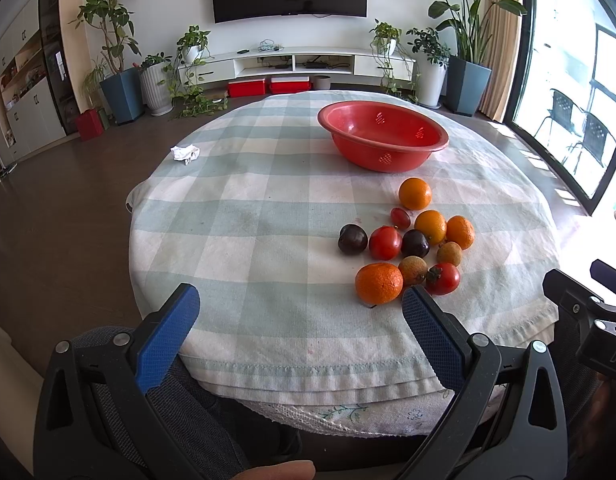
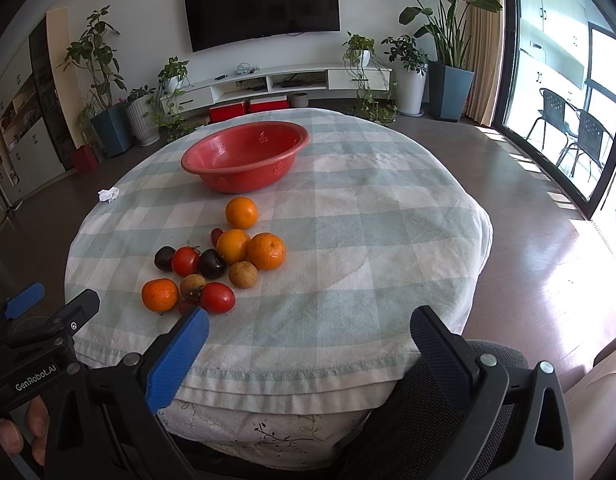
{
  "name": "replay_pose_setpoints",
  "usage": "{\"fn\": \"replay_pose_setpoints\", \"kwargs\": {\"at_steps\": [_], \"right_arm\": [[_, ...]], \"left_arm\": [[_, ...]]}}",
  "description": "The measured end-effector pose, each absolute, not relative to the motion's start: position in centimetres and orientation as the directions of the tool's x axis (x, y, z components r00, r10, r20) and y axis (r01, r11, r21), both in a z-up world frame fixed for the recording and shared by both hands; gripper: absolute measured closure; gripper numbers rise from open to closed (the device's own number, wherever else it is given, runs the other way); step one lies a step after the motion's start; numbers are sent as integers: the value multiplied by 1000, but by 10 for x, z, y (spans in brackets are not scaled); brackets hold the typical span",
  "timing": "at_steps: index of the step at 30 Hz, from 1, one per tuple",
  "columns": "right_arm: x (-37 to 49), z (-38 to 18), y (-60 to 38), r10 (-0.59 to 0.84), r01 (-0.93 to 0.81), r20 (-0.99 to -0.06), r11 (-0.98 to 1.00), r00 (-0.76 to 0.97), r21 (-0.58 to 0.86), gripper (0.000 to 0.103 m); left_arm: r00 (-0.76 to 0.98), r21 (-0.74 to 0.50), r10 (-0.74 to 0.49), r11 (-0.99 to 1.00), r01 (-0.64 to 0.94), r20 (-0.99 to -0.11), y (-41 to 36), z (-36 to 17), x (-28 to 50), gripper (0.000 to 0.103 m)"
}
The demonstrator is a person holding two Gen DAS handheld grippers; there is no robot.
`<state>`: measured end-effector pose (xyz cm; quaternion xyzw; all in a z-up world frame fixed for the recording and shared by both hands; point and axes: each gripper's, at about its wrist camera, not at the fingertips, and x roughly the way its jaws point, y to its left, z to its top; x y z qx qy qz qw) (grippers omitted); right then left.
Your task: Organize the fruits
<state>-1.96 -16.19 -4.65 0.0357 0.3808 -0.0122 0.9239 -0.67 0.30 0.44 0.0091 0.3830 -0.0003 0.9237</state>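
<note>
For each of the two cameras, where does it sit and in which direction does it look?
Left wrist: on the left gripper, open at the table's near edge, facing the television wall; a thumb shows below.
Right wrist: on the right gripper, open, facing likewise; the other gripper and fingers show at left.
Shared: red bowl, fruit pile, checked cloth.

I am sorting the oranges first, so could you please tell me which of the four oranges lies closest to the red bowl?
The lone round orange just before the red plastic bowl; it sits apart, while the other three stay in the fruit cluster.
</note>
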Motion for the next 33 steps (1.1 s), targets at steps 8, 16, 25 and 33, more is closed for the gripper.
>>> {"fn": "replay_pose_setpoints", "kwargs": {"at_steps": [8,16,25,33], "right_arm": [[-19,-46,-162,5,50,-705,997,709,57,0],[-22,-50,-161,43,35,-684,994,728,99,0],[-14,-55,-171,203,-4,-657,957,726,291,0],[-5,-55,-170,226,-62,-686,965,692,255,1]], "left_arm": [[704,16,3,1000,11,-710,3,5,-7,0],[720,-117,-139,990,81,-680,16,2,-6,0],[657,-120,-221,973,196,-721,14,-12,12,0],[523,-143,-313,930,339,-793,6,-27,47,0]]}}
